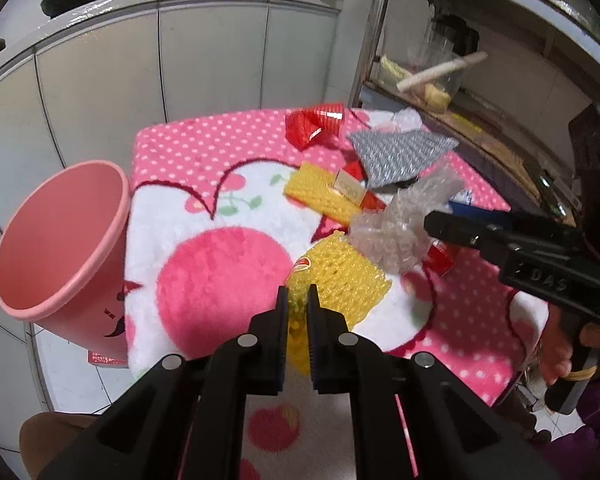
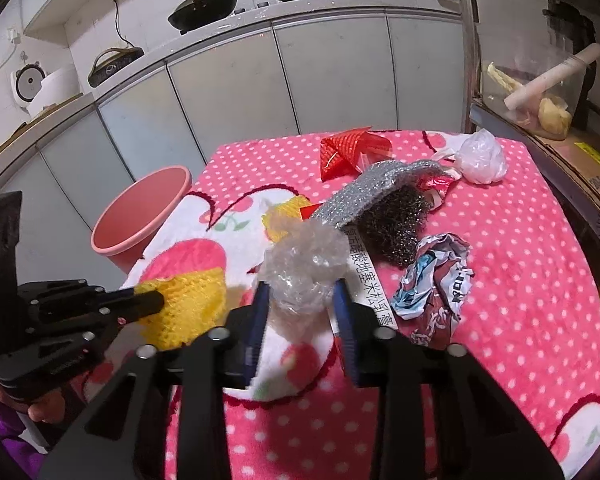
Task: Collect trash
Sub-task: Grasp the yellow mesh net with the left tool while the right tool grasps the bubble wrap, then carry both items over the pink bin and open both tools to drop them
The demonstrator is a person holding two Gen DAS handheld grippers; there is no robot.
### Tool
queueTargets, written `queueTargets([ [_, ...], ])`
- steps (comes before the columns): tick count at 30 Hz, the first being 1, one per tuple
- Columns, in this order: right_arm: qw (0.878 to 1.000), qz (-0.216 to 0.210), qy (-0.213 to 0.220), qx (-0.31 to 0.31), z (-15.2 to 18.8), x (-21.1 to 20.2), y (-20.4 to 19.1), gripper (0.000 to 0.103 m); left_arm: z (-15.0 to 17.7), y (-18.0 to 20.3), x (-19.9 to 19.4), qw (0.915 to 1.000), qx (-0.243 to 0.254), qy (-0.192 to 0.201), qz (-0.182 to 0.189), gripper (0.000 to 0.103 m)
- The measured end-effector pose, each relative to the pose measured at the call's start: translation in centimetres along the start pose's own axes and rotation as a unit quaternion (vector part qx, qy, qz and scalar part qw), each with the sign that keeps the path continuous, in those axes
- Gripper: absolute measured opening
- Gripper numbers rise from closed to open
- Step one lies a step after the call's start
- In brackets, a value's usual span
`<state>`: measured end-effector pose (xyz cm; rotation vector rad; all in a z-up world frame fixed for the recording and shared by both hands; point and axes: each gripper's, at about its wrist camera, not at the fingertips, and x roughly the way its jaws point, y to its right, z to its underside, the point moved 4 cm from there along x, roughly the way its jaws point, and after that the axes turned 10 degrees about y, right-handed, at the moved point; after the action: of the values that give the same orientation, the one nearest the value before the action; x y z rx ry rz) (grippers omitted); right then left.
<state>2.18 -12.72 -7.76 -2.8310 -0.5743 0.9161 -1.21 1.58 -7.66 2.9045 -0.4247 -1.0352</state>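
Observation:
My left gripper (image 1: 298, 294) is shut on a yellow foam net (image 1: 340, 280) and holds it above the pink dotted blanket (image 1: 204, 152); it also shows in the right wrist view (image 2: 188, 304). My right gripper (image 2: 302, 292) is shut on a clear bubble-wrap wad (image 2: 304, 264), which the left wrist view (image 1: 396, 228) shows lifted off the blanket. The pink trash bin (image 1: 60, 236) stands left of the table, open and empty (image 2: 140, 212).
On the blanket lie a second yellow net (image 1: 320, 192), a red wrapper (image 2: 352, 152), a silver bubble sheet (image 2: 372, 188), a steel scourer (image 2: 396, 224), a crumpled printed wrapper (image 2: 436, 284) and a white plastic bag (image 2: 482, 158). A shelf (image 2: 540, 128) stands right; cabinets behind.

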Motion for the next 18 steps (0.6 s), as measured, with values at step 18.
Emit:
queueTargets([
  [18,0.996,-0.037,0.053,-0.053,-4.1,-1.6,-5.3,0.025,-3.3,-3.3,-4.8,0.9923,-0.043,0.080,-0.085,0.008],
])
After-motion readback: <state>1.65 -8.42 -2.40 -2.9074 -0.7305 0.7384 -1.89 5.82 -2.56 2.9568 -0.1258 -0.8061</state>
